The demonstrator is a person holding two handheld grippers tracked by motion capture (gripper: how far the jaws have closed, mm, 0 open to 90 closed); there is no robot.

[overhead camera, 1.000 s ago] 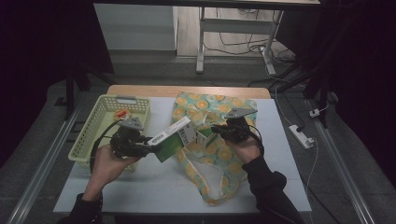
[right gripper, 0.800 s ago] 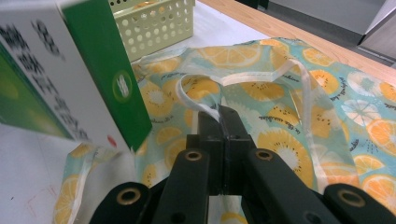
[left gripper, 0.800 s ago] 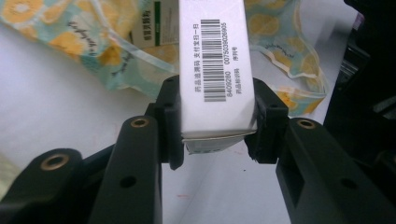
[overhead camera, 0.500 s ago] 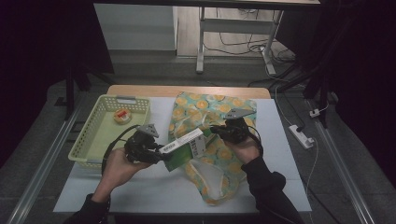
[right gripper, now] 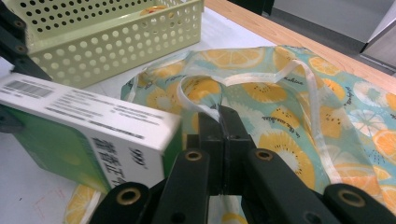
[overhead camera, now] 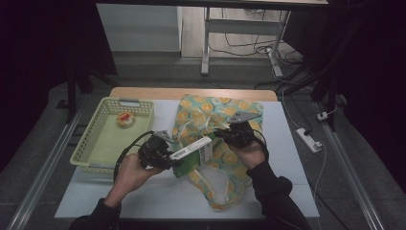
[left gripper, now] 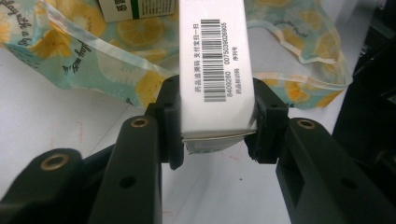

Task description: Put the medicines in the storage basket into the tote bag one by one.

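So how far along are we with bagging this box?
Done: the right gripper is pinched shut on the lemon-print bag at its white strap, and the left gripper is clamped on the green-and-white box. In hand: the box's far end is at the bag's mouth. Left: pushing it inside and letting go.

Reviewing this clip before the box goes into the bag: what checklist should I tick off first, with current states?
1. Left gripper clamps the box squarely: ok.
2. Right gripper shut on the bag edge: ok, a white strap and fabric sit between its jaws.
3. Bag mouth lifted wide enough for the box: cannot tell.
4. Box end aimed at the opening: ok, it points toward the right gripper.
5. Basket clear of the path: ok, it sits off to the left.
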